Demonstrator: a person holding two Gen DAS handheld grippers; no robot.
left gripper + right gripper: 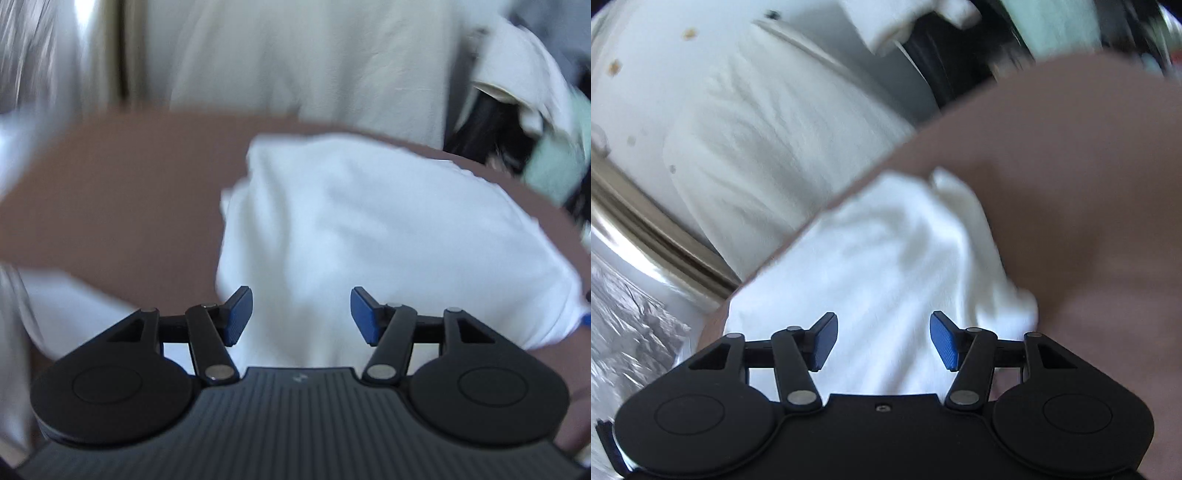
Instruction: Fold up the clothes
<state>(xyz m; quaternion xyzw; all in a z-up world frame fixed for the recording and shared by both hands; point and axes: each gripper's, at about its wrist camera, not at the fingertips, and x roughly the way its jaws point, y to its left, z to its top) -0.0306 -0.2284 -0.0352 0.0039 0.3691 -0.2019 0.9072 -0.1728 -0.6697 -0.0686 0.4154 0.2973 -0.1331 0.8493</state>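
Observation:
A white garment (369,229) lies bunched on a brown table (122,192). In the left wrist view my left gripper (301,314) hovers over the garment's near part, its blue pads (238,317) apart with only cloth seen below them. In the right wrist view the same white garment (886,266) reaches from the table's edge toward the middle. My right gripper (882,339) stands over its near end, jaws apart, pads (943,339) pressing on nothing. Both views are blurred by motion.
Beyond the brown table (1071,184) a cream cloth-covered piece (314,55) stands at the far side. A pale cloth (517,74) hangs over something dark at the right. A crinkled plastic sheet (624,314) and a shiny metal rail (646,221) lie off the table's edge.

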